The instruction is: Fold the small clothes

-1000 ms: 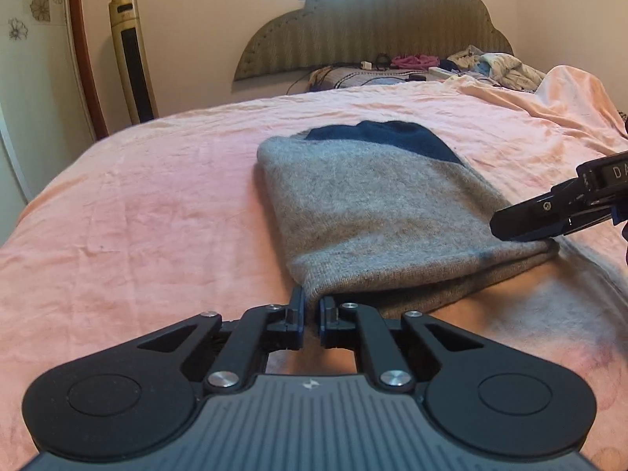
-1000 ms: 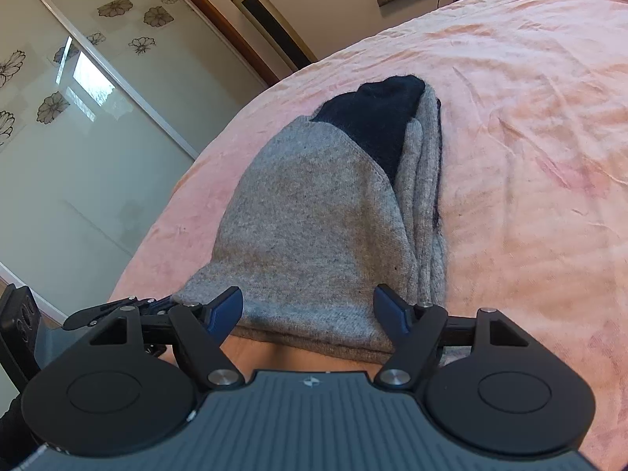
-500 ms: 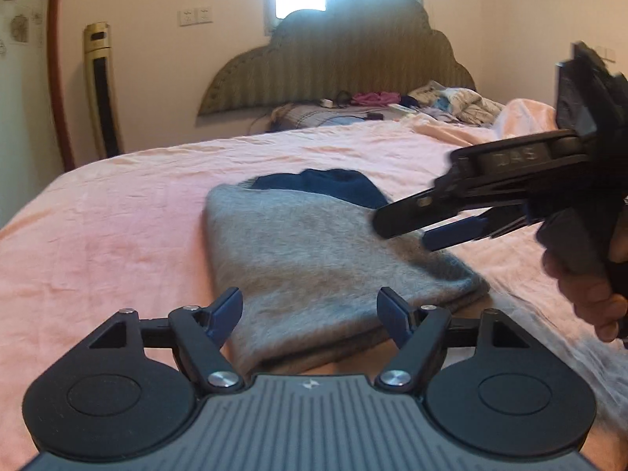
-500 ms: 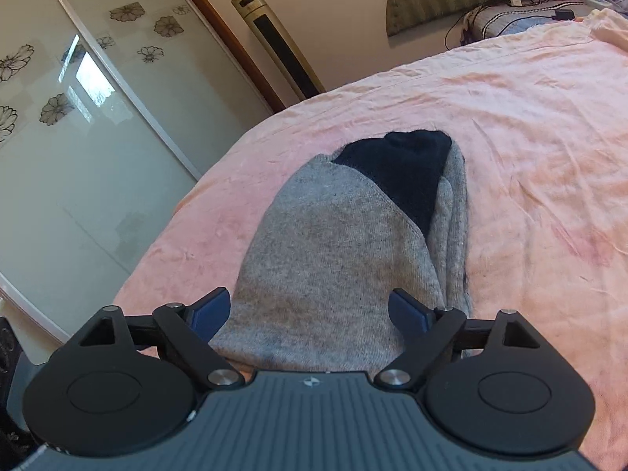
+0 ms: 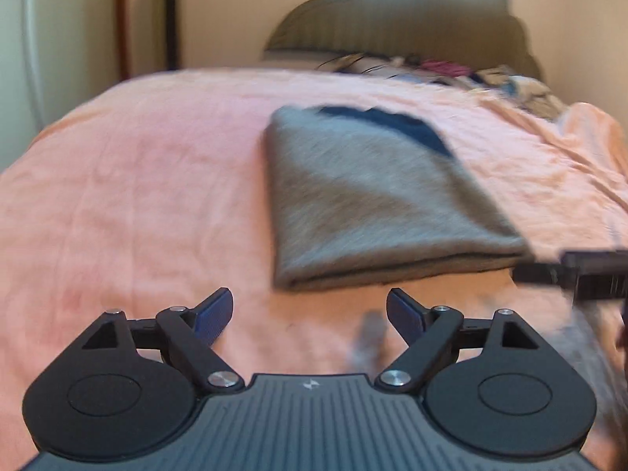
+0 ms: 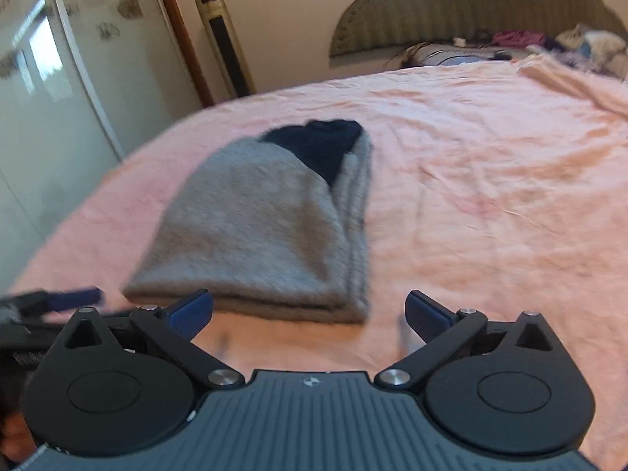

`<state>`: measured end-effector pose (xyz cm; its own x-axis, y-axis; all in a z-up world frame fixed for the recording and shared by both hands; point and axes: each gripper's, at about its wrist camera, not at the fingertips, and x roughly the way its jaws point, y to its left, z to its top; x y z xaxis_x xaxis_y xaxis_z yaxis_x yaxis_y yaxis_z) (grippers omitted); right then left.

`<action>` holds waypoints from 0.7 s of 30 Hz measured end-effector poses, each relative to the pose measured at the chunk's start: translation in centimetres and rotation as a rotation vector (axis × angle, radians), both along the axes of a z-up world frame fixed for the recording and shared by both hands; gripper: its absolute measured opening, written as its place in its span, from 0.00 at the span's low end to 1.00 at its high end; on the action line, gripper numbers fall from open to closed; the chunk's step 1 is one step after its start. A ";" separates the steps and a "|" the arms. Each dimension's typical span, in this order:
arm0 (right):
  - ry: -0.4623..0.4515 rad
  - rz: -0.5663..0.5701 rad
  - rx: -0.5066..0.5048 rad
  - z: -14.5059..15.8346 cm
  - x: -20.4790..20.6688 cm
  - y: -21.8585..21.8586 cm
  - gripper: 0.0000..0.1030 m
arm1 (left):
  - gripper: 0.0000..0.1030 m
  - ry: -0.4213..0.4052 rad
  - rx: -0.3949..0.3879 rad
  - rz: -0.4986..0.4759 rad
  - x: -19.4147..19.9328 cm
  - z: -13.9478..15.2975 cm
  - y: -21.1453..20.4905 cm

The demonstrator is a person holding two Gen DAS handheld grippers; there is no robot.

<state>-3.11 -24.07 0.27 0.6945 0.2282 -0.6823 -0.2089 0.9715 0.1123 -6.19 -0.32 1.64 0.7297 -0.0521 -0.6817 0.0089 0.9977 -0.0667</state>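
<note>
Two grippers are in our hands, and both stand with fingers spread wide and nothing between them. Our left gripper (image 5: 309, 316) was pinched together at the near hem of the sweater a second ago; its jaws have just been opening, and it now sits back over bare pink bedspread (image 5: 129, 204), clear of the cloth. Our right gripper (image 6: 309, 314) was already part open around the hem; its jaws have also just been opening, and only the left blue pad (image 6: 188, 312) lies in line with the hem, not pressing it. Just beyond both, the folded grey sweater (image 6: 255, 227) lies flat on the bedspread in the same folded shape as before, its dark blue part (image 6: 322, 145) at the far end. Farther off we see pillows and loose clothes (image 6: 510, 41) against the padded headboard (image 6: 471, 4); both views are blurred.
</note>
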 end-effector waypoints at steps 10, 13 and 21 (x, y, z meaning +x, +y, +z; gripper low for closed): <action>-0.053 -0.121 -0.108 -1.5 0.9 2.1 1.00 | 1.00 -0.008 0.091 0.075 1.3 -1.5 -0.6; -0.074 -0.130 -0.108 -1.7 0.8 2.3 1.00 | 1.00 -0.012 0.091 0.073 1.1 -1.4 -0.8; -0.077 -0.128 -0.101 -1.6 0.7 2.1 1.00 | 1.00 -0.015 0.090 0.074 1.1 -1.5 -0.8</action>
